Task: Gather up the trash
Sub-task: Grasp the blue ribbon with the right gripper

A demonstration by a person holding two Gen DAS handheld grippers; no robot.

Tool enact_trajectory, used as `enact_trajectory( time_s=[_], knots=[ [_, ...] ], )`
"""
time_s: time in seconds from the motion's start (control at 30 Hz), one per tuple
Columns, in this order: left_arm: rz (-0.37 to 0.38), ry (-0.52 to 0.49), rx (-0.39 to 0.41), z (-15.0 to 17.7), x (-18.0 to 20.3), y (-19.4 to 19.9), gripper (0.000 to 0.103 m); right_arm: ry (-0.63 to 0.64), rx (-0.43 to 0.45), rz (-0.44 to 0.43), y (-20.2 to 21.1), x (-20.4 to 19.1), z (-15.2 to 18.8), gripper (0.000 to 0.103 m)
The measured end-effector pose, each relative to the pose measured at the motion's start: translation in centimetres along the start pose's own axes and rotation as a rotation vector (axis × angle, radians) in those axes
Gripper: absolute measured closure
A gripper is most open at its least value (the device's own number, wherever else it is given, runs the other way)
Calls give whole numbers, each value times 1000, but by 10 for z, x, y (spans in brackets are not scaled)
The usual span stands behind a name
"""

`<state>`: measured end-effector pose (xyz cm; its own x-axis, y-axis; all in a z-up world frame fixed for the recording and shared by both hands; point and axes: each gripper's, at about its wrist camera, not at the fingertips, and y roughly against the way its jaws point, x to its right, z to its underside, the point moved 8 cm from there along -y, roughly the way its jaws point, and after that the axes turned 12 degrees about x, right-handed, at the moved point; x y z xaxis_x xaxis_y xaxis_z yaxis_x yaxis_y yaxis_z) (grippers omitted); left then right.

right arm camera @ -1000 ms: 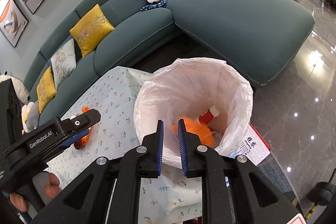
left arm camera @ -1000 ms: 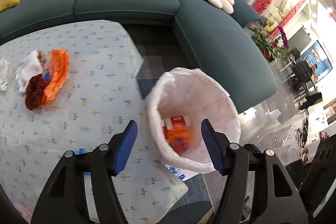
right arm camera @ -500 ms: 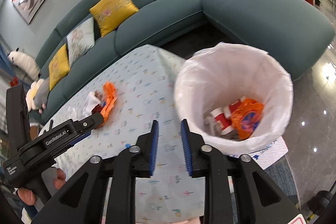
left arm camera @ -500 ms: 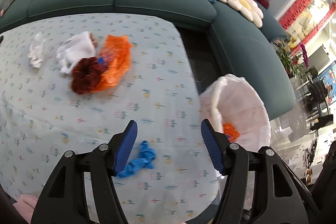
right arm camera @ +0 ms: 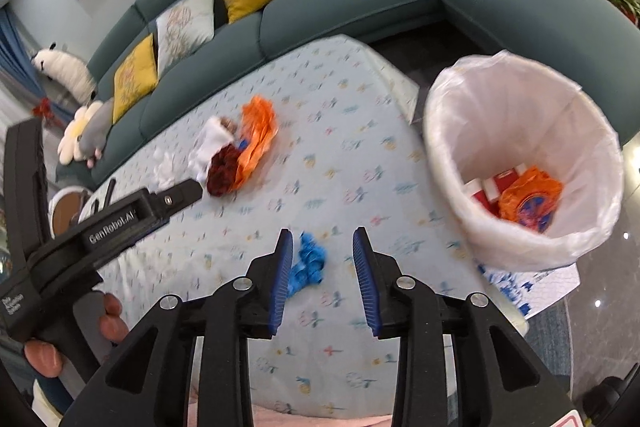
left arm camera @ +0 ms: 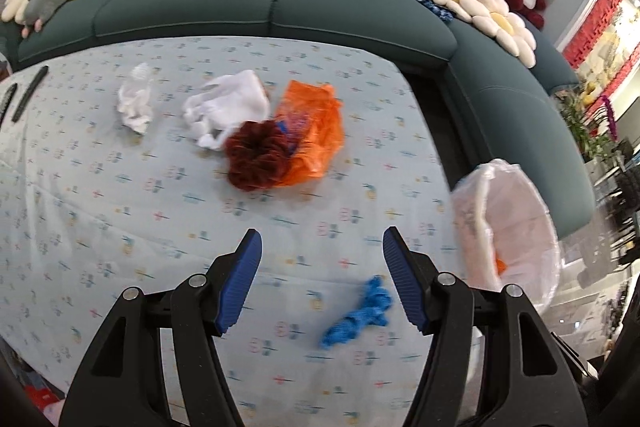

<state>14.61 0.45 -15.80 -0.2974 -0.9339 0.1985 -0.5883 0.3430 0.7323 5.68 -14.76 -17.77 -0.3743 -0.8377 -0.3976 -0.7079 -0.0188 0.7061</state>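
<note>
A: Now that both tongs are swinging away from the bin (right arm camera: 520, 163) and back over the counter (left arm camera: 120, 219), we're looking at litter again instead of straight into the liner. Since a second ago, the view is sliding from the bin mouth to the patterned cloth.

B: Agreed. We're logging the right tongs (right arm camera: 322, 275) as having just been opening, nothing pinched, with the blue scrap (right arm camera: 308, 263) lying on the cloth between the pads, untouched as far as we can tell.

A: And the left tongs (left arm camera: 322, 277) are standing wide and empty, same spread as before. In that view the blue scrap (left arm camera: 360, 311) is sitting low and right, near the right finger.

B: So we're reading it as one drop finished, next pick starting. The orange wrapper (right arm camera: 530, 201) is already lying in the bin on red-and-white packaging.

A: Looks of the target: we're seeing a small, crumpled, bright blue twist, soft, likely plastic or paper. It's lying near the counter edge closest to us, close to the bin.

B: Farther back we're noting the pile: orange bag (left arm camera: 314, 131), dark red pom-pom (left arm camera: 258, 155), white wad (left arm camera: 228, 107), white tissue (left arm camera: 136, 99). All still to collect.
</note>
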Motion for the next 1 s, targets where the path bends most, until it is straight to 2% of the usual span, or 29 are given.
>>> enact_trajectory(
  time_s=[0.27, 0.47, 0.7, 0.83, 1.0],
  knots=[
    [-51, 3, -18, 6, -38, -9, 43, 24, -65, 18, -31, -14, 26, 71],
    [-80, 25, -21, 2, -62, -19, 34, 20, -93, 37, -49, -16, 35, 68],
    [-74, 46, -52, -1, -76, -41, 29, 10, -127, 52, -70, -19, 46, 62],
    [-66, 46, -72, -6, -77, -61, 29, 8, -144, 62, -80, -18, 52, 62],
    [-51, 100, -92, -12, -79, -83, 29, 17, -149, 68, -87, -20, 54, 62]
  ],
)
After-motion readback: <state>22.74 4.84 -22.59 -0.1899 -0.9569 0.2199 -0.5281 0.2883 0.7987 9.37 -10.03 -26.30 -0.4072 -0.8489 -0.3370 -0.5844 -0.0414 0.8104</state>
